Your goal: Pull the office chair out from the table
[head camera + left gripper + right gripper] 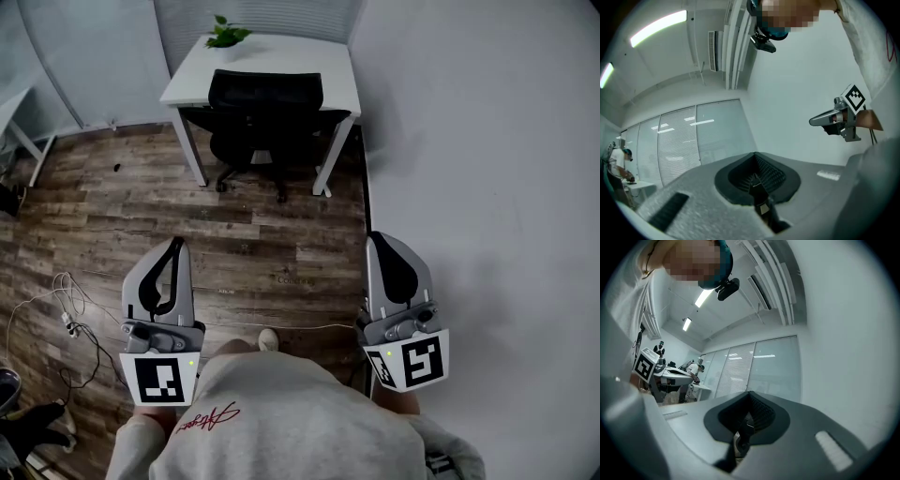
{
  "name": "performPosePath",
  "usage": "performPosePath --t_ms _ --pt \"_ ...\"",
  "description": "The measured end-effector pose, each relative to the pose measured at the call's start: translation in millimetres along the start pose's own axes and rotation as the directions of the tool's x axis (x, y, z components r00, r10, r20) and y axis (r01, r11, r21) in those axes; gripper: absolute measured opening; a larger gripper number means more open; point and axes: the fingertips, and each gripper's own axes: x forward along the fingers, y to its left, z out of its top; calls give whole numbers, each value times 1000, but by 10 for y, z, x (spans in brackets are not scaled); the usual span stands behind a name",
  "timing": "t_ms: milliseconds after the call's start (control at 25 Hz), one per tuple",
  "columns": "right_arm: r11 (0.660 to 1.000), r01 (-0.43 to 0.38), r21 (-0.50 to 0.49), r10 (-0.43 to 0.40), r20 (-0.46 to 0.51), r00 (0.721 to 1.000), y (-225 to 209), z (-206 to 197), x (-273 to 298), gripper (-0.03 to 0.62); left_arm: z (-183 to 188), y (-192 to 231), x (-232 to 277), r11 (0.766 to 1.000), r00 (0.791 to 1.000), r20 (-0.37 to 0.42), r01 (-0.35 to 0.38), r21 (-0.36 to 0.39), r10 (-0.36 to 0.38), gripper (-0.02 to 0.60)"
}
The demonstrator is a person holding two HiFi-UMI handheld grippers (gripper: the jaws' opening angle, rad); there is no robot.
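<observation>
The black office chair [265, 120] stands far ahead, tucked under the white table [281, 66] with its back toward me. My left gripper [175, 246] and right gripper [376, 238] are held near my body, far short of the chair, both pointing toward it. Each is shut with nothing between its jaws. In the left gripper view the left gripper [753, 157] points slightly upward at a glass partition, and the right gripper [820, 121] shows at the right. In the right gripper view the right gripper [750, 397] also faces the partition, with the left gripper [682, 373] at the left. The chair is in neither gripper view.
A small potted plant [226, 36] sits on the table's far edge. A white wall [487, 169] runs along the right. Cables [67, 317] lie on the wooden floor [262, 244] at the left, near another desk's legs [28, 141]. People work behind the glass [618, 161].
</observation>
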Motion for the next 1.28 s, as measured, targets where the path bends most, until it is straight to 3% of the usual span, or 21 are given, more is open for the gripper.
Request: performPosePath --t_ms 240,600,1280 --pt "1000 -15 16 15 2 1000 -121 -115 121 -2 -128 37 71 999 999 -41 -34 2 34 2" --pt "1000 -2 14 2 6 1000 -259 -204 350 -2 -163 129 403 1000 1000 -11 -22 11 22 2" --pt "1000 18 -7 -18 -1 1000 -557 -363 1316 -2 -363 741 1319 999 999 22 -32 -11 33 2"
